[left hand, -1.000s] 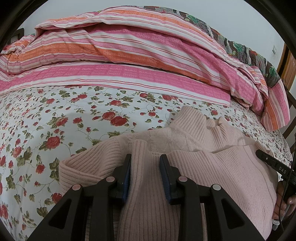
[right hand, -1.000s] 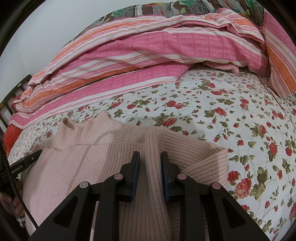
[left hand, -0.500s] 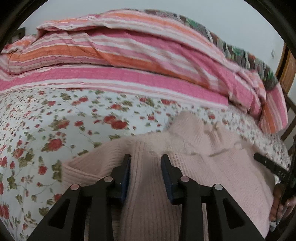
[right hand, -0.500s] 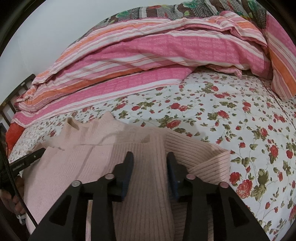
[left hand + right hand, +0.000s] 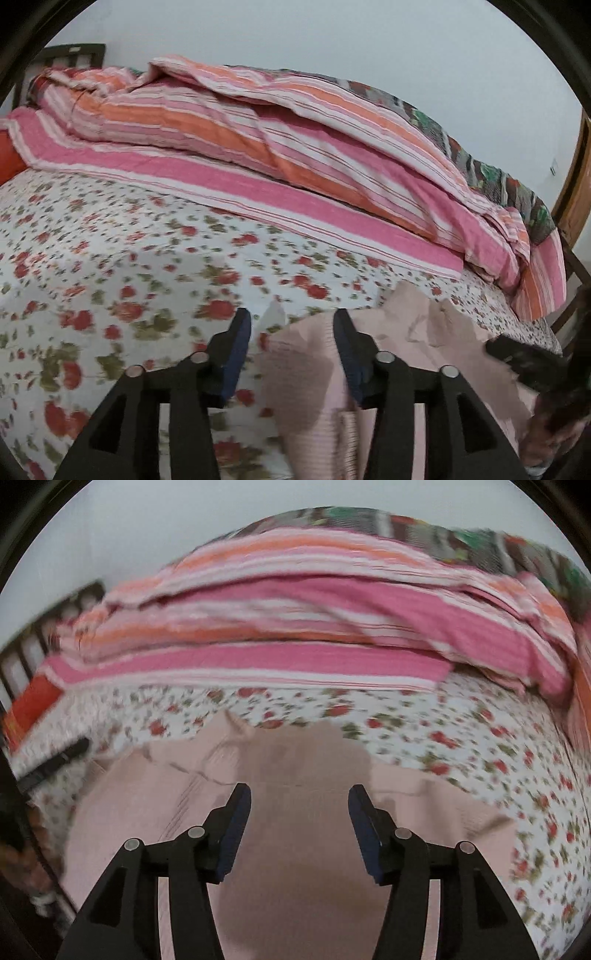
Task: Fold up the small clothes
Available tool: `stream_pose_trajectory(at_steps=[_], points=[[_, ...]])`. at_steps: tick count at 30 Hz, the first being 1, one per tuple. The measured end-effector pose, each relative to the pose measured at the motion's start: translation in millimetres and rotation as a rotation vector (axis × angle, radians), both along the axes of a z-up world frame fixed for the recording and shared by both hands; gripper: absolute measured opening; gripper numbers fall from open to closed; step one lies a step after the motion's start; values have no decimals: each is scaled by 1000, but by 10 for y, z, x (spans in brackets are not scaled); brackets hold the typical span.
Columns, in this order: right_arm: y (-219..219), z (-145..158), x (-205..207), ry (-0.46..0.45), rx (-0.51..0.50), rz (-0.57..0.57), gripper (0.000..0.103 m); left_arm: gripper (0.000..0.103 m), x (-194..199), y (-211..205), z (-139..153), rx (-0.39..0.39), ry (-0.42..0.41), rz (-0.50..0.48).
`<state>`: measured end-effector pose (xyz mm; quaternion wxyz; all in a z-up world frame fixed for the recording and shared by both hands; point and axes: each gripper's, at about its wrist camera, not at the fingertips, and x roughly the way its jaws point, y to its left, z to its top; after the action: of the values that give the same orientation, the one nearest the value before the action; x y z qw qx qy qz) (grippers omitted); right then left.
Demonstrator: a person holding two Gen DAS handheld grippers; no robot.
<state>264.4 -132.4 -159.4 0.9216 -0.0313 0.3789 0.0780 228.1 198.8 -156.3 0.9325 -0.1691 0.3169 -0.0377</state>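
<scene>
Left wrist view: the left gripper [image 5: 291, 325] hangs above the bed with its jaws parted, having just been opening. The folded edge of the pale pink ribbed knit sweater [image 5: 424, 354] lies below the gap, nearer the right-hand finger, and the blue pads [image 5: 236, 354] press on nothing. The sweater lies flat on the white bedsheet printed with red roses [image 5: 110, 280], toward the near right part of the bed. Behind it, a rumpled quilt striped in pink, orange and white [image 5: 295, 147] is heaped along the far edge of the bed. At the right border the black tip of the other gripper shows over the sweater, with part of a person's hand [image 5: 546, 443] below it, both blurred.

Right wrist view: the right gripper [image 5: 300, 799] is also parted, wider, its jaws having just been opening, and it grips nothing. The pink sweater [image 5: 303, 867] spreads beneath and around both fingers, its collar pointing toward the striped quilt [image 5: 314, 627]. The rose-printed sheet [image 5: 498, 757] runs off to the right. At the left border a dark wooden slatted headboard [image 5: 33, 646] stands at the bed's end. The whole picture is blurred.
</scene>
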Motion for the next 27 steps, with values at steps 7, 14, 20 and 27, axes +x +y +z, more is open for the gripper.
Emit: stream_pose_trajectory(at_steps=[7, 14, 20, 27], points=[[216, -333, 281, 120, -104, -39, 44, 55, -94, 142, 24, 22, -18, -1], [230, -341, 378, 152, -128, -58, 44, 55, -95, 4, -10, 24, 13, -65], [295, -249, -6, 117, -149, -31, 44, 56, -243, -55, 11, 62, 0, -102], [363, -171, -555, 88, -94, 1, 44, 56, -442, 7, -5, 117, -18, -81]])
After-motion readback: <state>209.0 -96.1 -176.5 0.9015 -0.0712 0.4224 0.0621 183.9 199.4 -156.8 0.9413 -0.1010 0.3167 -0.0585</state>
